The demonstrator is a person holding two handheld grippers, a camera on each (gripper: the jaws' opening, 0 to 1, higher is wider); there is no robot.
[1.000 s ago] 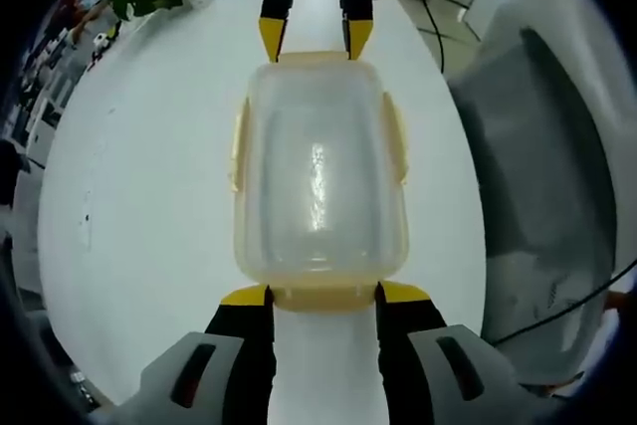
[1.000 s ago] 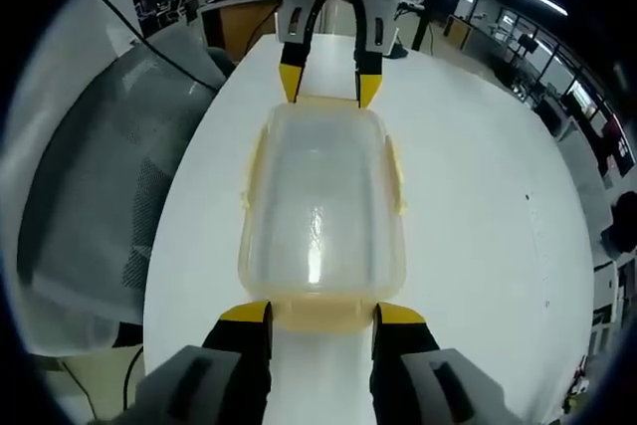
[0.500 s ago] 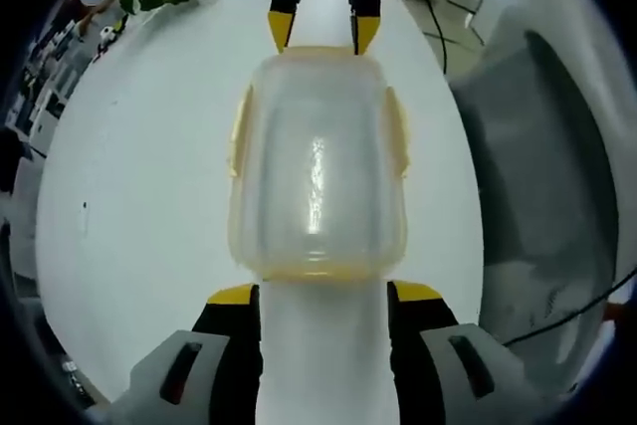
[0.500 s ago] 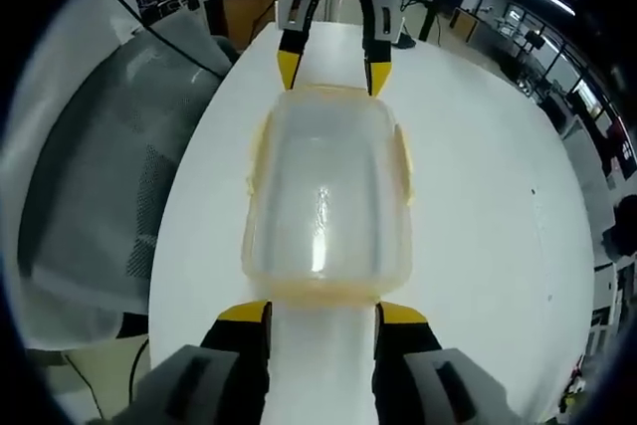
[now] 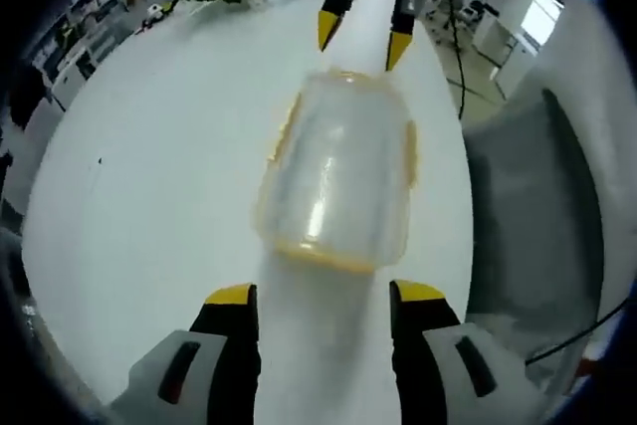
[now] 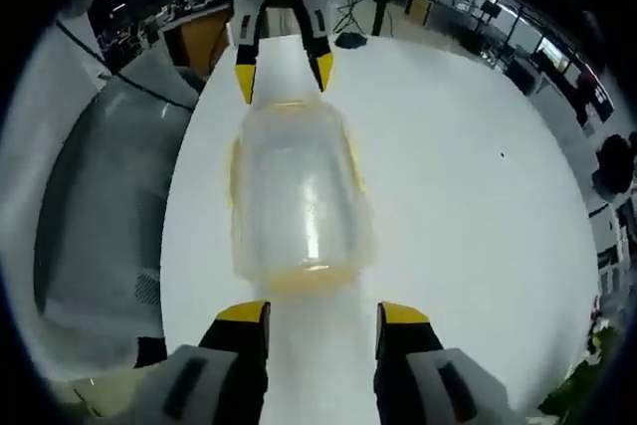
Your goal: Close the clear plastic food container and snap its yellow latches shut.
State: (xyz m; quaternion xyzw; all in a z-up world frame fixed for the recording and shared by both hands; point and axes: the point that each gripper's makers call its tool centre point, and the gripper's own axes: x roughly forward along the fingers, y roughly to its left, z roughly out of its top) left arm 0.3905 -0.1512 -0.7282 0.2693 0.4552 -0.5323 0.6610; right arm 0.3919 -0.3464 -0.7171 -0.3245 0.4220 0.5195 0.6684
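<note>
Lid on container [image 5: 338, 171], latches seemingly down, little left; left claw [image 5: 323, 296] and right claw [image 6: 311, 314] wide apart, empty, just off its ends.

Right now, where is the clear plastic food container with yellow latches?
The clear plastic food container with yellow latches lies on the white table, between the left tool and right tool.
</note>
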